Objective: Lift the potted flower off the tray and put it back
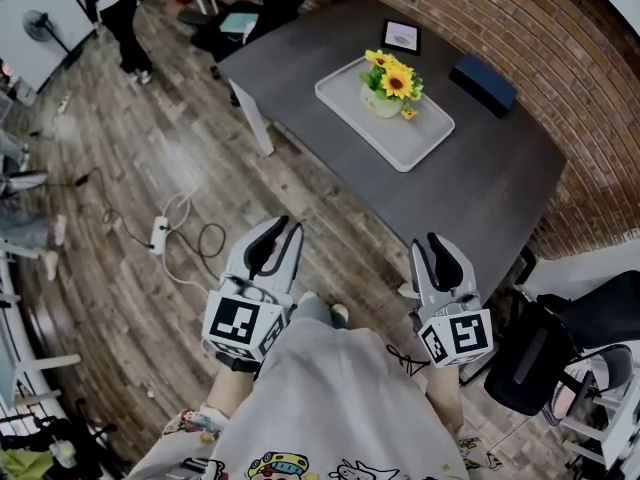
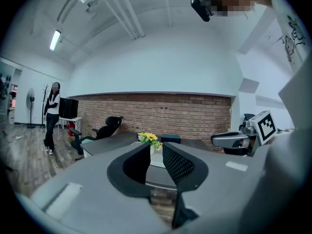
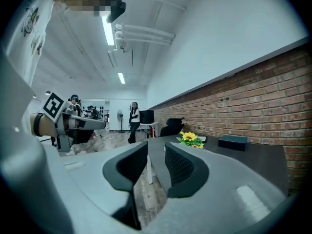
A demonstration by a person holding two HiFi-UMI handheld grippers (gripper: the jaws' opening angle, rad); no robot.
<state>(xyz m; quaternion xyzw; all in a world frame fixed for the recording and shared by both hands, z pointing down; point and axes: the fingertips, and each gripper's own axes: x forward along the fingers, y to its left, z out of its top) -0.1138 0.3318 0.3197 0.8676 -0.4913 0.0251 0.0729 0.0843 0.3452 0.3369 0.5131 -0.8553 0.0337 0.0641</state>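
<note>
The potted flower (image 1: 390,88) is standing inside the white tray (image 1: 422,138) on the dark table (image 1: 480,198), well apart from both grippers. The left gripper (image 1: 283,228) and the right gripper (image 1: 433,240) are hanging over the wooden floor (image 1: 150,148), short of the table. Each is keeping its jaws a little apart with nothing between them.

The pot is looking small and probably light, its pale wall smooth and maybe slippery. The sunflowers are soft and would bend easily. It seems best to be gripping the pot by its sides — not by the stems — and keeping it upright.
</note>
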